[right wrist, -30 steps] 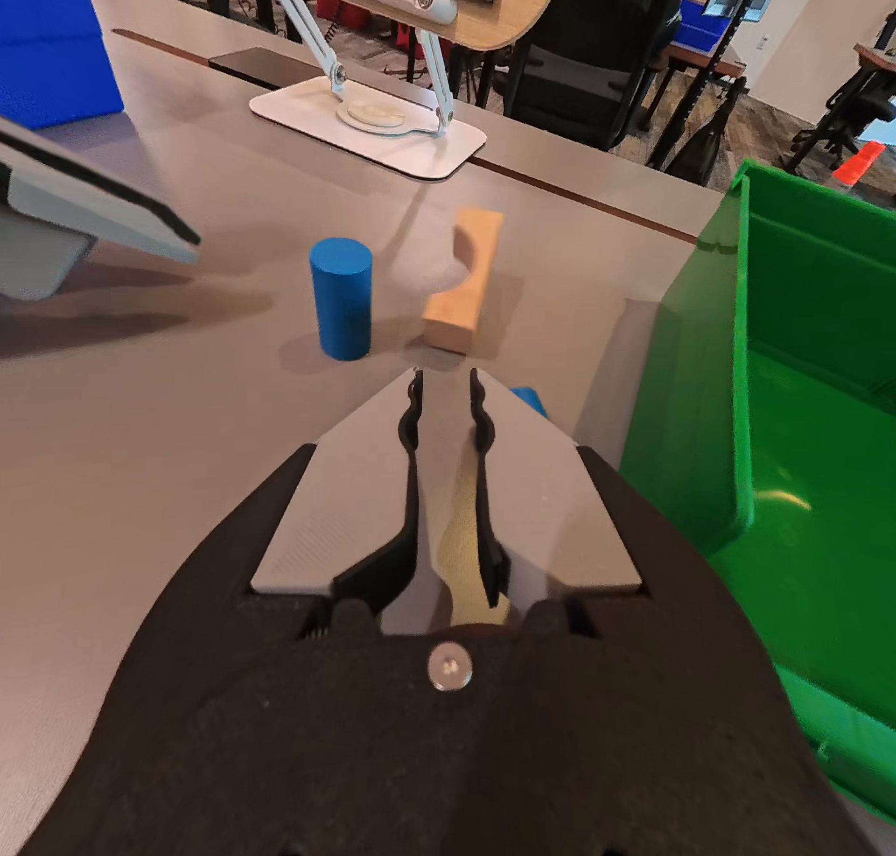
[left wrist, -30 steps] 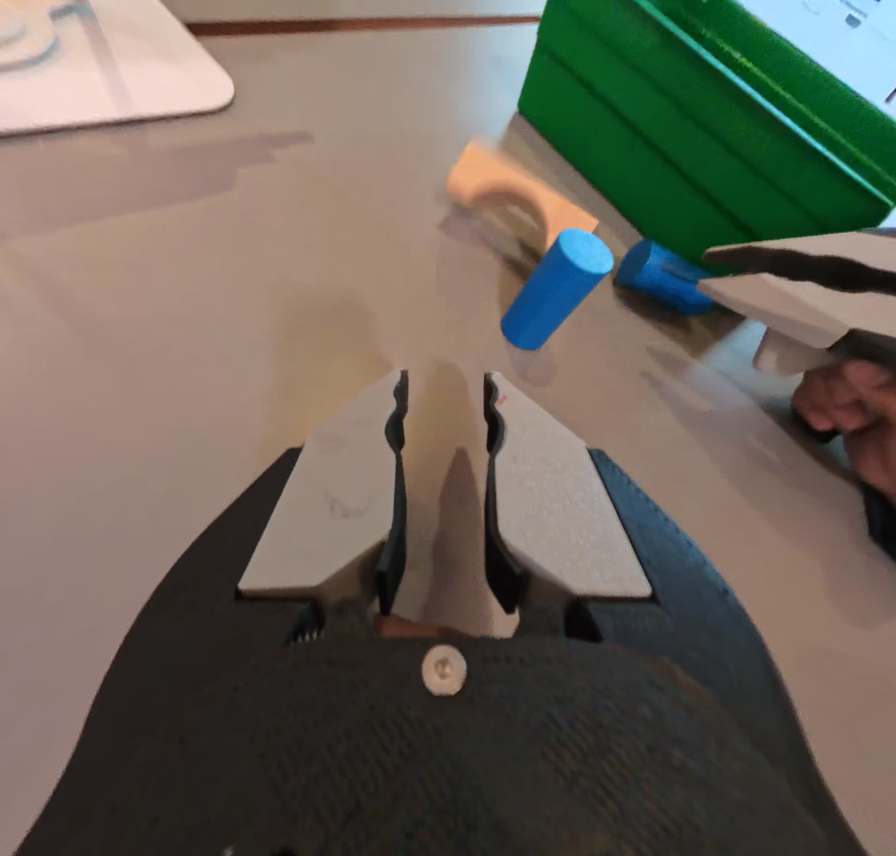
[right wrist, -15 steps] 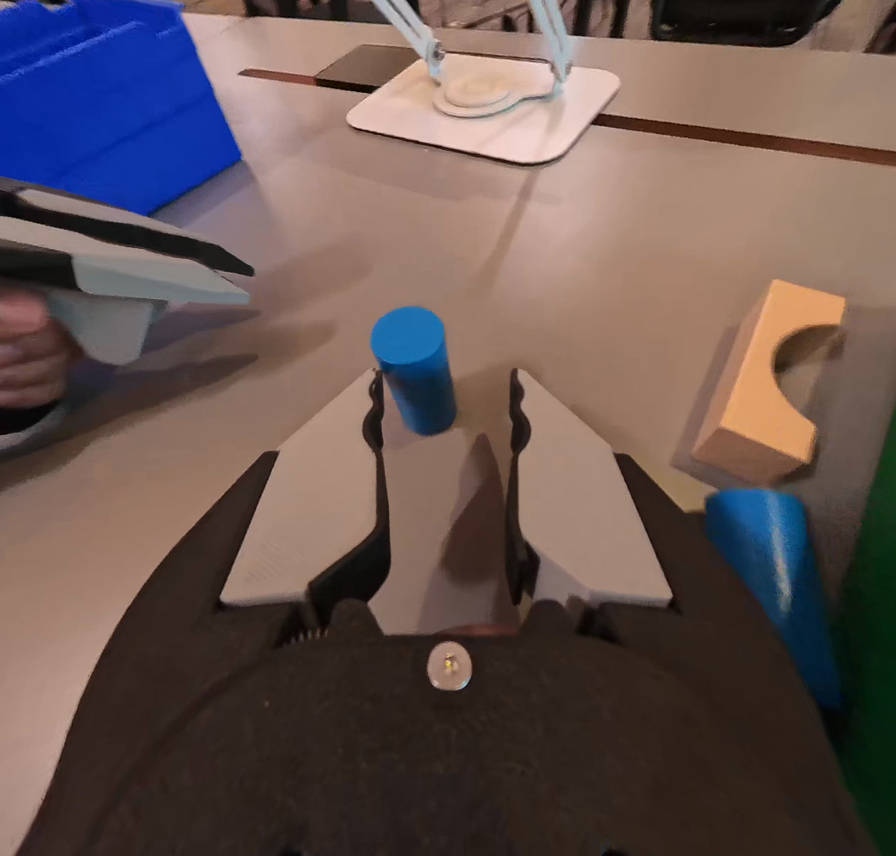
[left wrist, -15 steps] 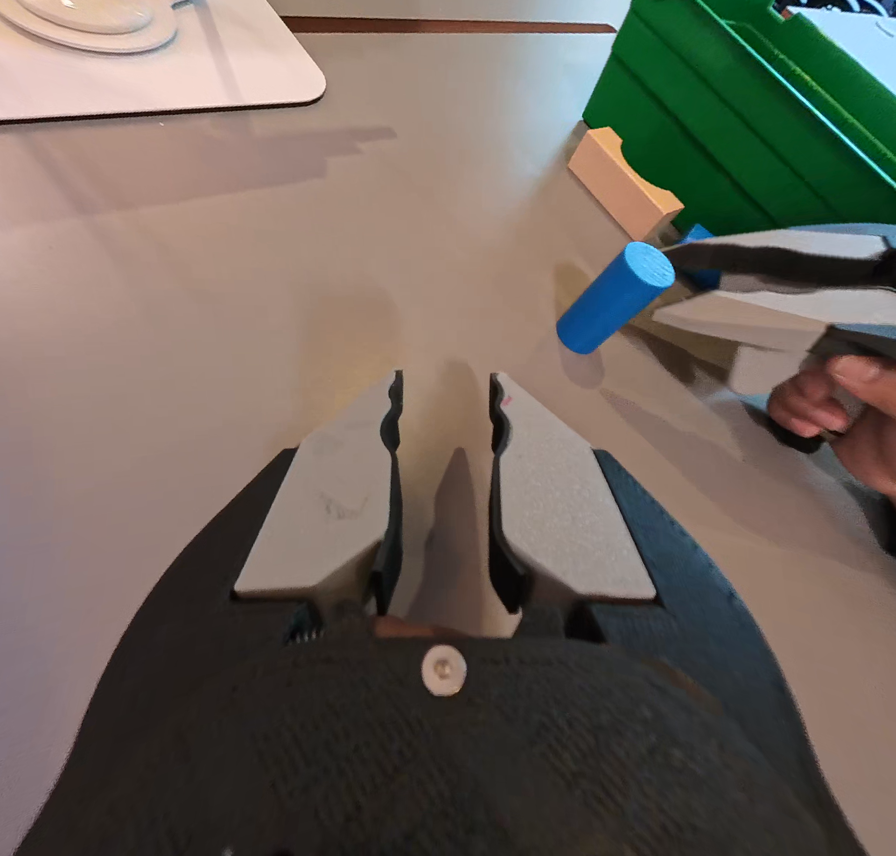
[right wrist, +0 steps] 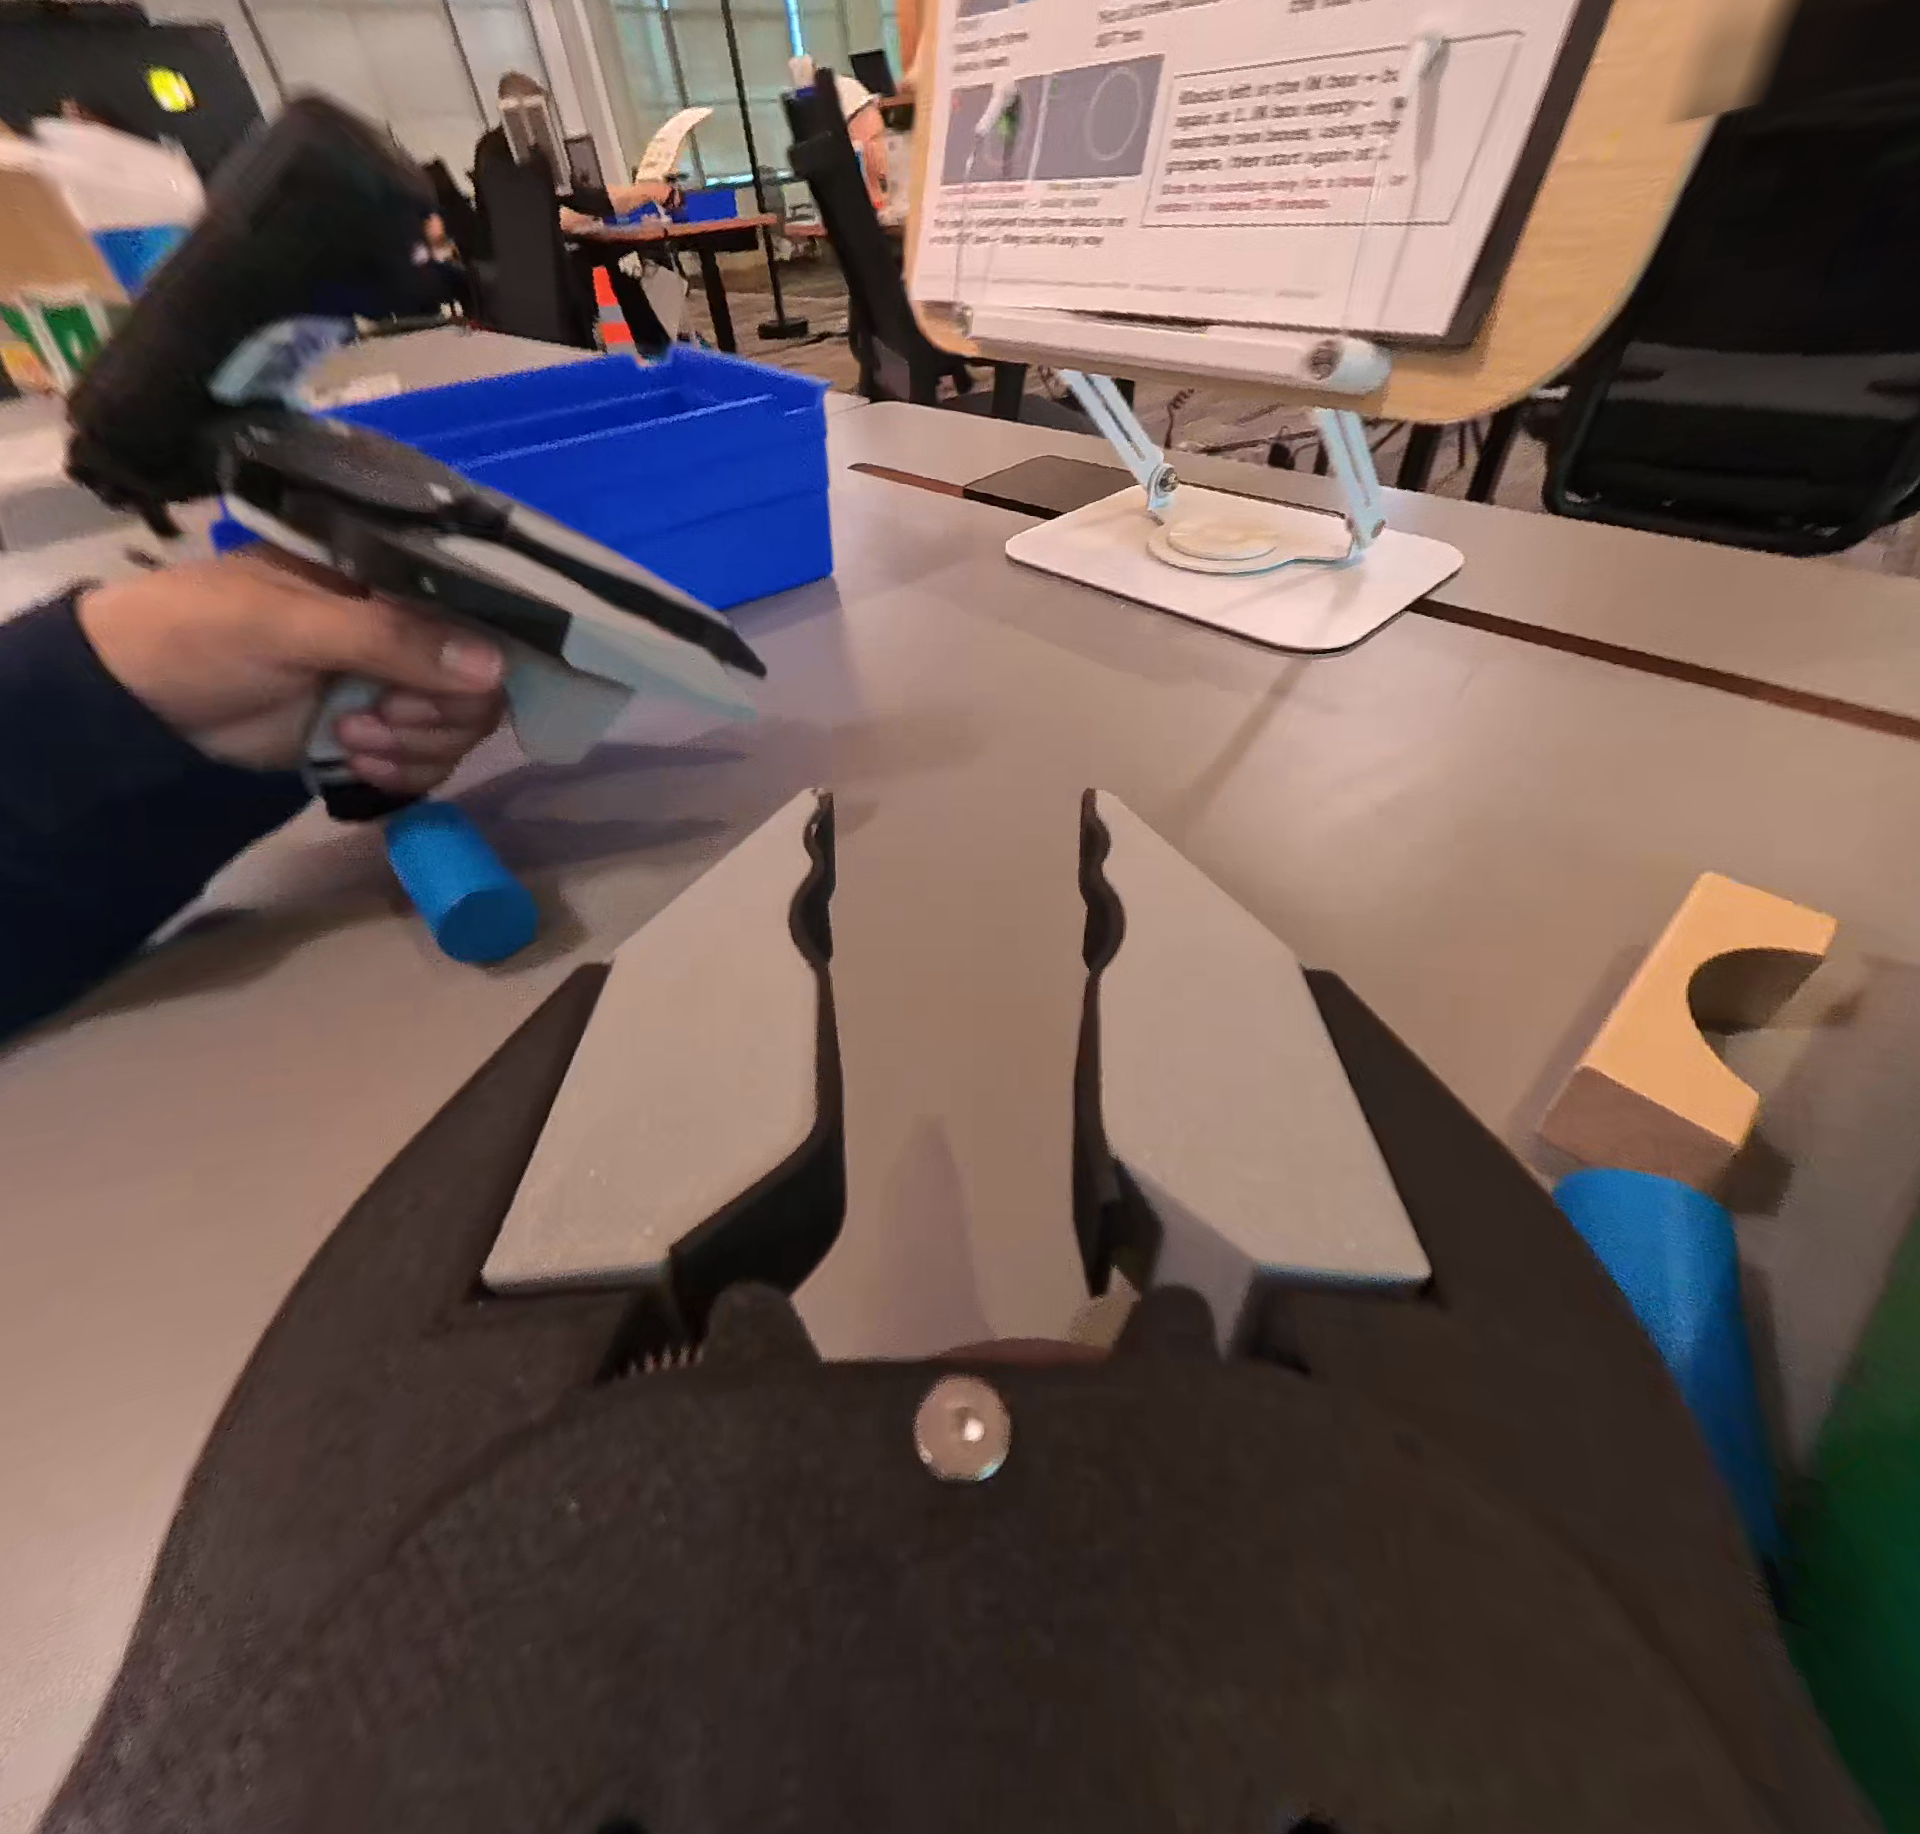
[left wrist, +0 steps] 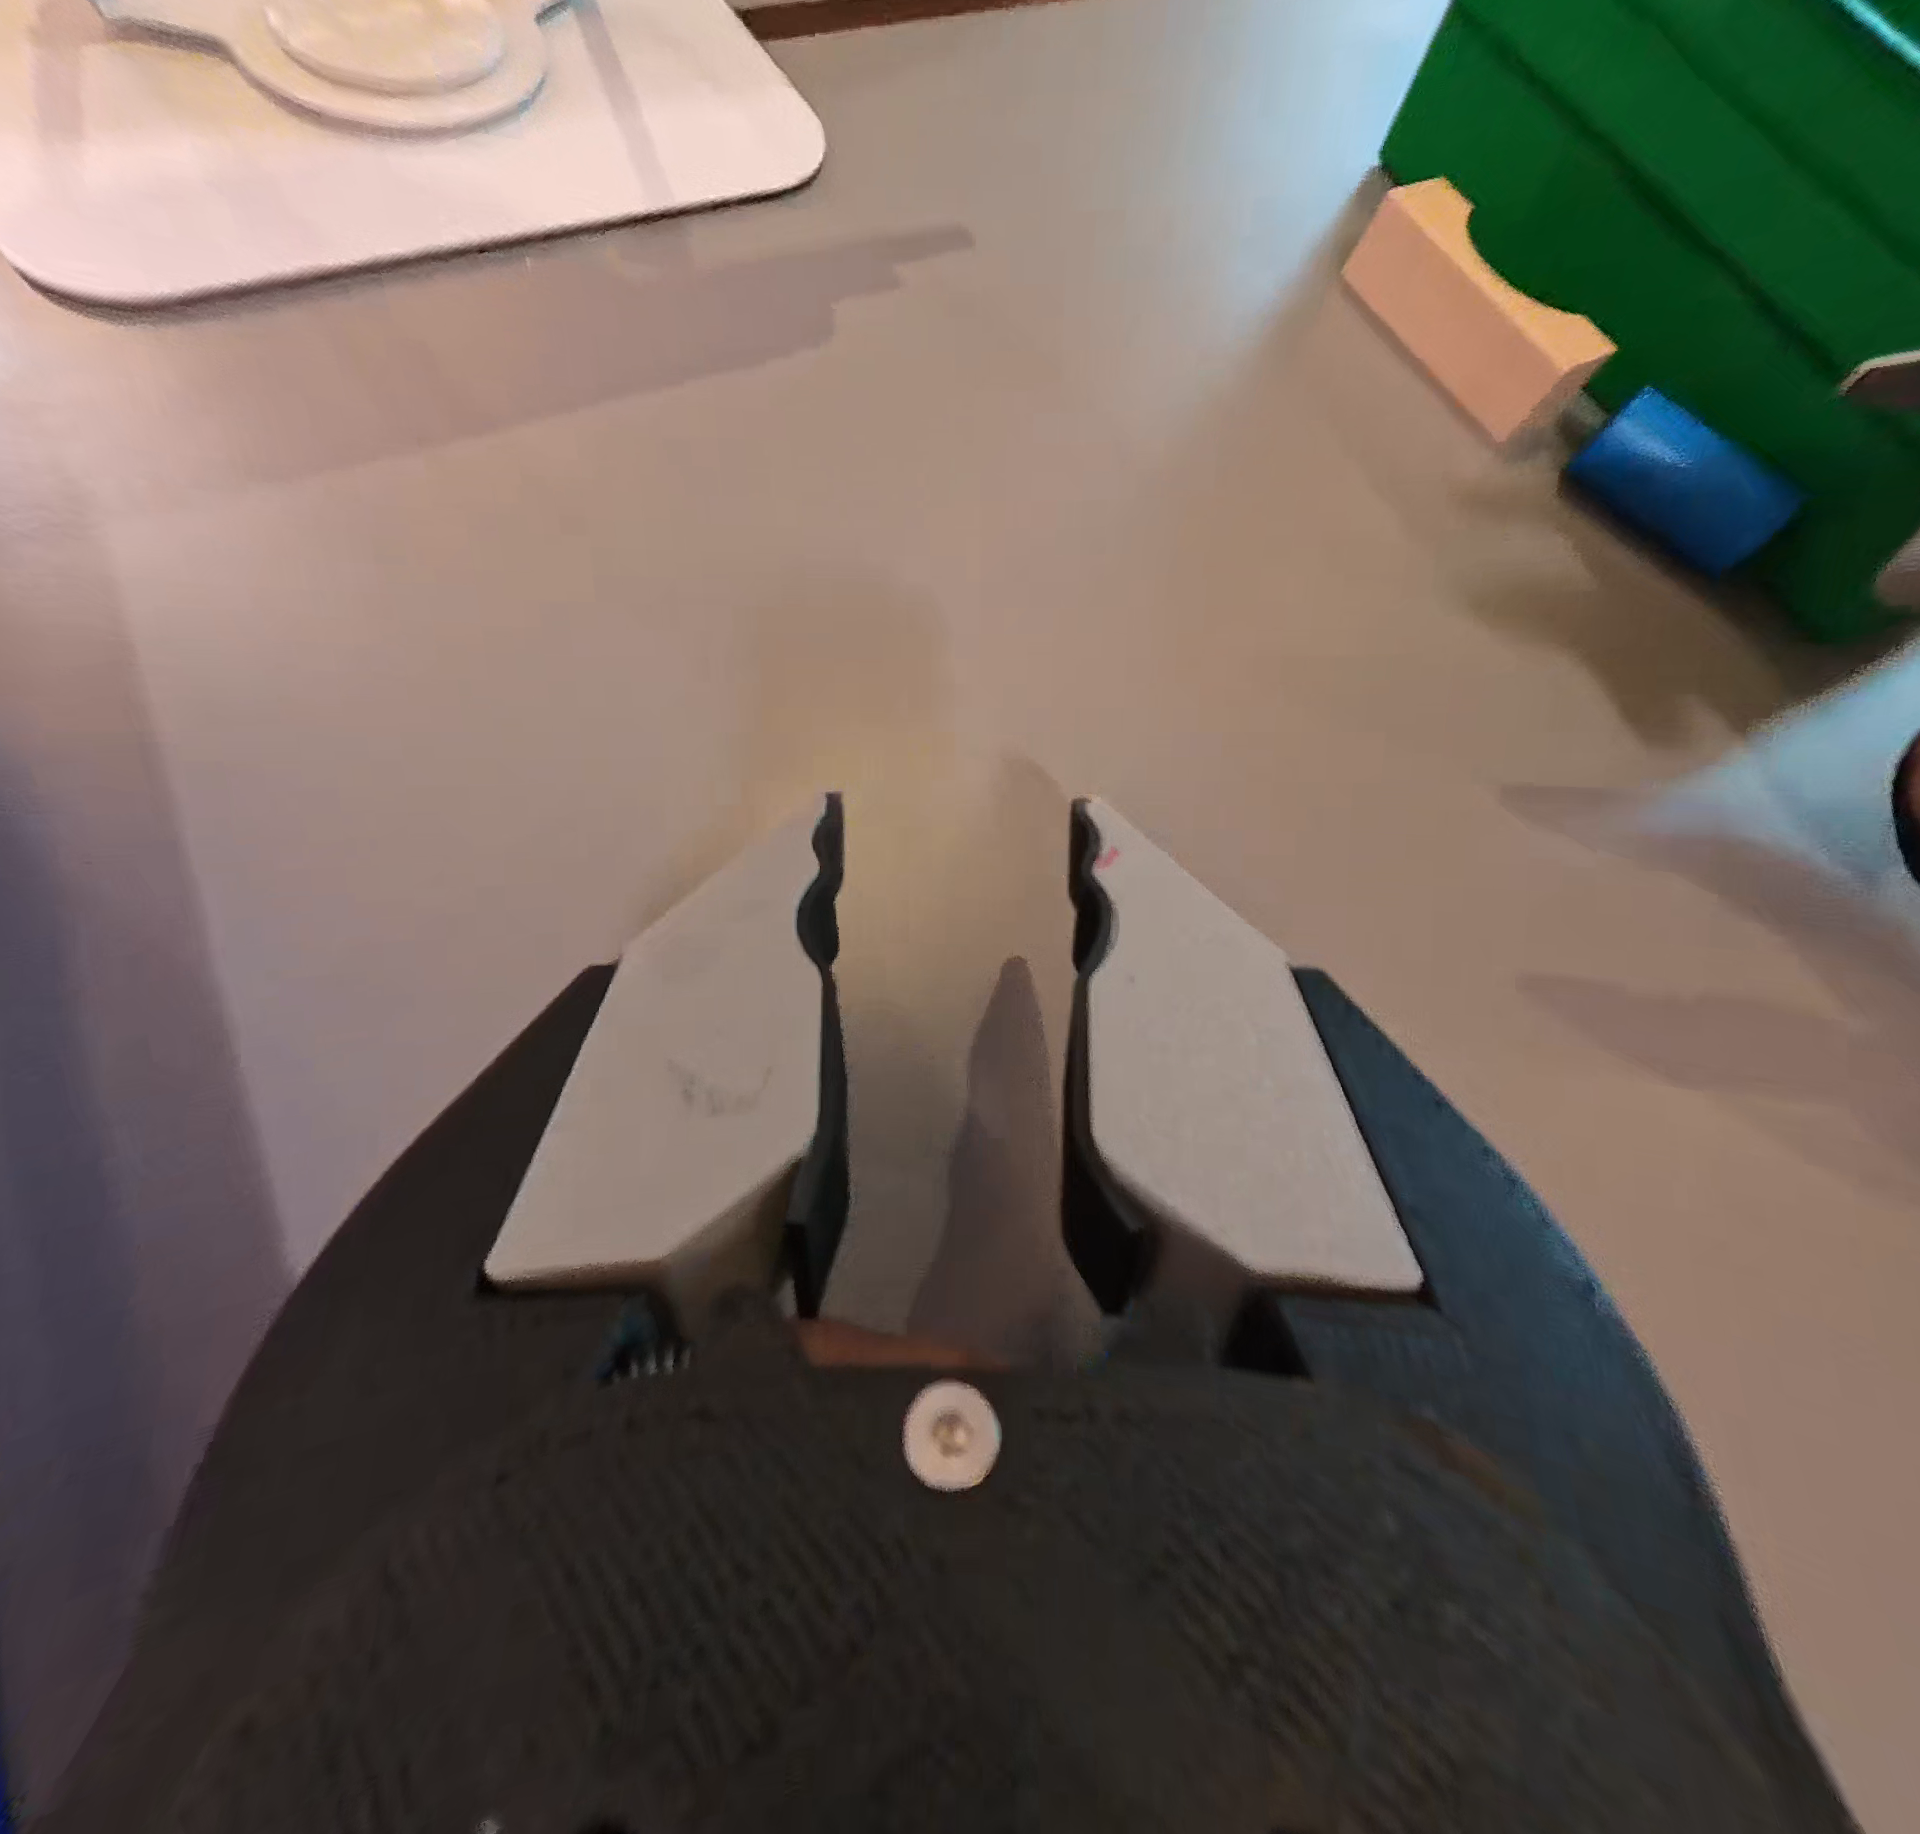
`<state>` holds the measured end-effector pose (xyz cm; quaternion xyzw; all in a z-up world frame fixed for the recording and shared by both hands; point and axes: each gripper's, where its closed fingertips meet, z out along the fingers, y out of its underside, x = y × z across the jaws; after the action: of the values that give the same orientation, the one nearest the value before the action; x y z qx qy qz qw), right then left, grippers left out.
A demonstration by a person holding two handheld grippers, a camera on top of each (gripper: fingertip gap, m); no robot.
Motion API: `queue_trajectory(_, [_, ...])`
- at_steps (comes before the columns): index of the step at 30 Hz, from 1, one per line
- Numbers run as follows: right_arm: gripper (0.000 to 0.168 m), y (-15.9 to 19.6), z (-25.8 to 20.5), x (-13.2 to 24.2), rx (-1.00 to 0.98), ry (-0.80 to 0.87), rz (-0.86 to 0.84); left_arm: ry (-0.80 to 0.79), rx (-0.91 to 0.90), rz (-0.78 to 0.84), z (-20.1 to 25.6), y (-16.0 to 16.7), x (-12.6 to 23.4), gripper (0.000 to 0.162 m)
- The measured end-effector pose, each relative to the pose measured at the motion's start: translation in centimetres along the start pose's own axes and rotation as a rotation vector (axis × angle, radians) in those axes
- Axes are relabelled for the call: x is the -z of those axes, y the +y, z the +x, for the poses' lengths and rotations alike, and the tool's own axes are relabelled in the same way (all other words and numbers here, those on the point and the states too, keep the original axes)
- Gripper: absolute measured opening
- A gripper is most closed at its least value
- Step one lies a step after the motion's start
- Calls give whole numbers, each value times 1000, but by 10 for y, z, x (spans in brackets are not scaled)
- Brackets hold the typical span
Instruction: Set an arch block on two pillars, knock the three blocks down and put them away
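Observation:
My left gripper is open and empty over bare table. It also shows in the right wrist view, held by a hand at the left. My right gripper is open and empty. One blue cylinder lies on its side below the left hand. The wooden arch block lies on its side at the right, with the second blue cylinder lying just in front of it. In the left wrist view the arch and a lying cylinder rest against the green bin.
A blue bin stands at the back left. A document stand with a white base stands at the back centre; the base shows in the left wrist view. The green bin's wall is at the right edge. The lying cylinder lies some 12 cm from my right tips, 25 cm from my left tips. The wooden arch block is about 15 cm from my right fingertips. Seen from the left wrist view as well.
The blue cylinder that stood upright now lies on its side, farther left near the left hand. My right gripper has opened wider and tilted up. My left gripper has swung left.

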<state>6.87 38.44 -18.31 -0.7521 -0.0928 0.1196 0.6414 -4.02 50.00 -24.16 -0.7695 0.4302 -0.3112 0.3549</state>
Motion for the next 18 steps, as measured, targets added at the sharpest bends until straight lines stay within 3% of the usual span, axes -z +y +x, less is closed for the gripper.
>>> queue_trajectory(2, [44,0,-5,8,83,29,12,39,-46,36,17,-3,19,42])
queue_trajectory(4, [42,0,-8,17,142,58,31,128,-139,-3,47,8,53,53])
queue_trajectory(6, [41,6,-15,20,163,29,13,274,-411,-122,87,48,98,63])
queue_trajectory(9, [41,8,-23,19,155,-8,2,68,-732,-145,65,76,123,68])
queue_trajectory(12, [40,4,-25,18,159,-17,13,246,-672,-341,78,124,118,75])
queue_trajectory(14, [39,3,-24,21,150,-10,21,325,-635,-390,89,141,110,64])
queue_trajectory(16, [38,2,-23,26,128,-10,34,330,-586,-366,90,138,101,30])
queue_trajectory(18, [36,3,-22,30,111,-16,35,320,-589,-367,87,134,97,30])
